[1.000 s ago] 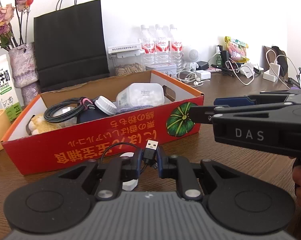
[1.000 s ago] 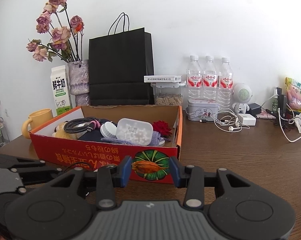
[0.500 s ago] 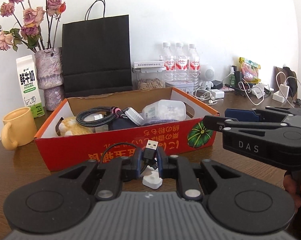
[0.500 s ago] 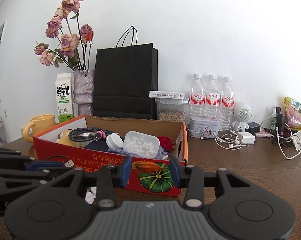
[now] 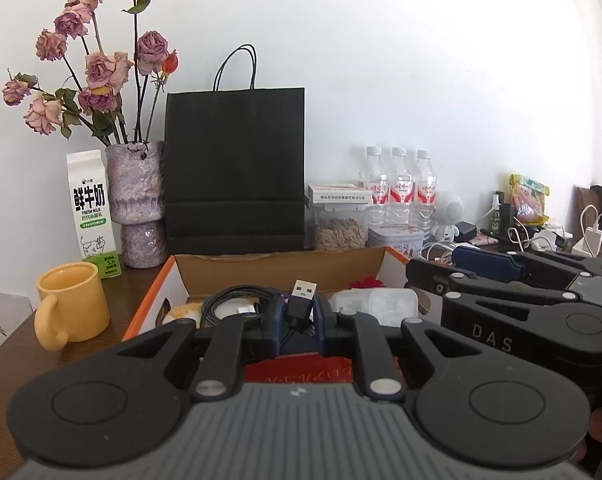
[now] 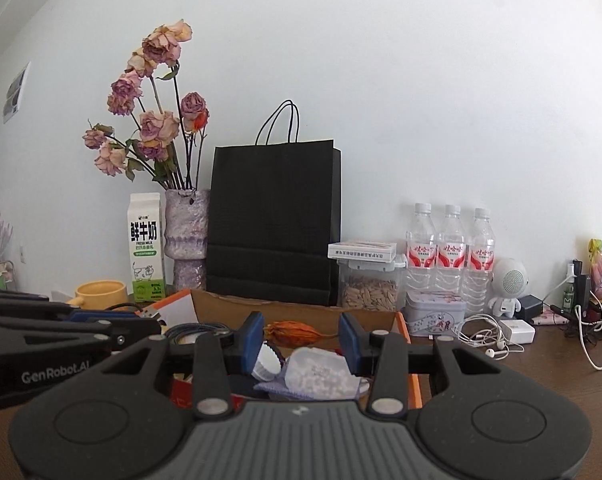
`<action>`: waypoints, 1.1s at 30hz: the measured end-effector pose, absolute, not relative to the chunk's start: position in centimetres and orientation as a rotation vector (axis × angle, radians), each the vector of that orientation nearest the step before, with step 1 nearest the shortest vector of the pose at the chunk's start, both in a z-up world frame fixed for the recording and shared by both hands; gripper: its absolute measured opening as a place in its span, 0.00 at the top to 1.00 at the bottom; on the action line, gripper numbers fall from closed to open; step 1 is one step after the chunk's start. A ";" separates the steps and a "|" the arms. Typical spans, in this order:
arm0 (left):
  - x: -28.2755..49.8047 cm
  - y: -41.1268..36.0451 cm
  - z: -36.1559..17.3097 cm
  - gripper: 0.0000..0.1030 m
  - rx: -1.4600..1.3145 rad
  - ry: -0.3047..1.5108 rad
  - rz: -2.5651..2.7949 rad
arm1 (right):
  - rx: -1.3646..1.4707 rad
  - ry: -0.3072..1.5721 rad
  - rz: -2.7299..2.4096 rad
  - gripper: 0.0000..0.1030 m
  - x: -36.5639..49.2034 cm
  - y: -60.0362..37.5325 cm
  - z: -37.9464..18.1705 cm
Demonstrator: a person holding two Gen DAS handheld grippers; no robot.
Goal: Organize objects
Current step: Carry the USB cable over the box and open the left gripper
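Note:
My left gripper (image 5: 299,316) is shut on a black USB cable (image 5: 304,294), its plug sticking up between the pads. It hangs over the front edge of the red cardboard box (image 5: 285,270). My right gripper (image 6: 301,336) is shut on a dried orange flower (image 6: 291,330), which spans the gap between the blue pads above the box (image 6: 301,312). Each gripper shows in the other's view: the right gripper (image 5: 433,268) to the right, the left gripper (image 6: 141,320) to the left. Inside the box lie a coiled black cable (image 5: 229,300), a clear plastic case (image 6: 317,372) and a white cap (image 6: 267,362).
Behind the box stand a black paper bag (image 5: 235,168), a vase of dried roses (image 5: 137,200), a milk carton (image 5: 93,216) and a seed jar (image 5: 341,232). A yellow mug (image 5: 71,304) sits left of the box. Water bottles (image 5: 399,188), chargers and tangled white cables (image 6: 481,332) fill the back right.
Both grippers have risen from in front of the box's front wall to above its front edge, still holding the cable and the flower. The white plug under the left gripper is out of sight.

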State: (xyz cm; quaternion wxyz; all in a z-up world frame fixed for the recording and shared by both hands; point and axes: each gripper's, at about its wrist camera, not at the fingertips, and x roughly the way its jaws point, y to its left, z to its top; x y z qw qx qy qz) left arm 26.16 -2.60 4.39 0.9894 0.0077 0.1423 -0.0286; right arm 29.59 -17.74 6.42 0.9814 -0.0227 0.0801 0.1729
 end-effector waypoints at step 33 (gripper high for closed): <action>38.1 1.1 3.2 0.84 -0.032 0.324 0.032 | -0.071 0.265 0.372 0.61 40.9 -14.8 4.4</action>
